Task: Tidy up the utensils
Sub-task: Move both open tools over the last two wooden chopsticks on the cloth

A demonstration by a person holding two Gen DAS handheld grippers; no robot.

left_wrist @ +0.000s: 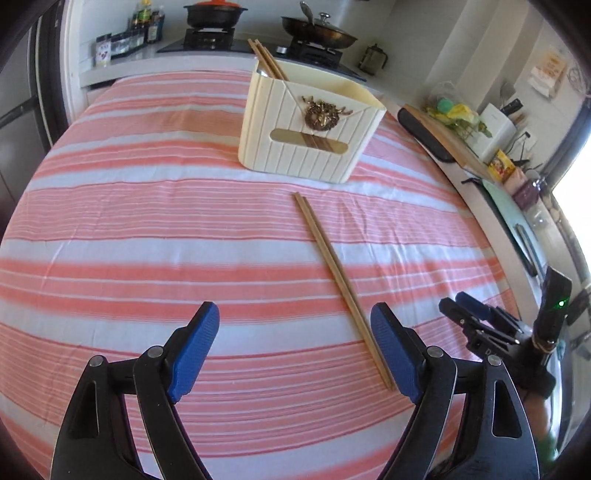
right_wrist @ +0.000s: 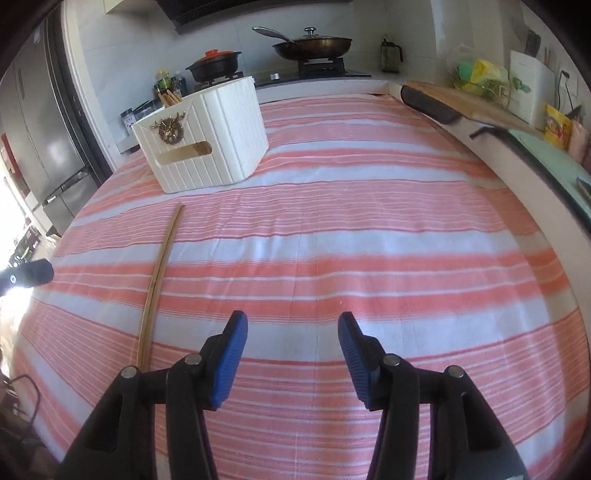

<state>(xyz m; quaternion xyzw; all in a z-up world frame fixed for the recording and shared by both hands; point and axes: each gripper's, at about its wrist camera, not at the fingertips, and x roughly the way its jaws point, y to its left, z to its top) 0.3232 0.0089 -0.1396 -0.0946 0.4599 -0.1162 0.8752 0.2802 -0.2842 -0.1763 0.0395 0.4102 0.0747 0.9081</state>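
Note:
A pair of wooden chopsticks [left_wrist: 340,280] lies side by side on the striped tablecloth [left_wrist: 147,221], pointing toward a cream ribbed utensil holder [left_wrist: 310,147] with a brass emblem. More chopsticks [left_wrist: 267,61] stand in the holder's back left corner. My left gripper [left_wrist: 295,310] is open, its blue pads wide apart; the pair's near end lies just inside the right pad [left_wrist: 395,350], apart from it. My right gripper [left_wrist: 458,302] hovers at the right. In the right wrist view my right gripper [right_wrist: 293,317] is open over bare cloth, with the chopsticks [right_wrist: 159,273] to its left and the holder [right_wrist: 207,140] beyond.
A stove counter behind the table carries a black pot [left_wrist: 210,14], a lidded pan [left_wrist: 317,31] and bottles [left_wrist: 144,22]. Along the right runs a side counter with a cutting board [left_wrist: 443,136], bags and a knife block [left_wrist: 495,122]. A fridge [right_wrist: 40,140] stands at the left.

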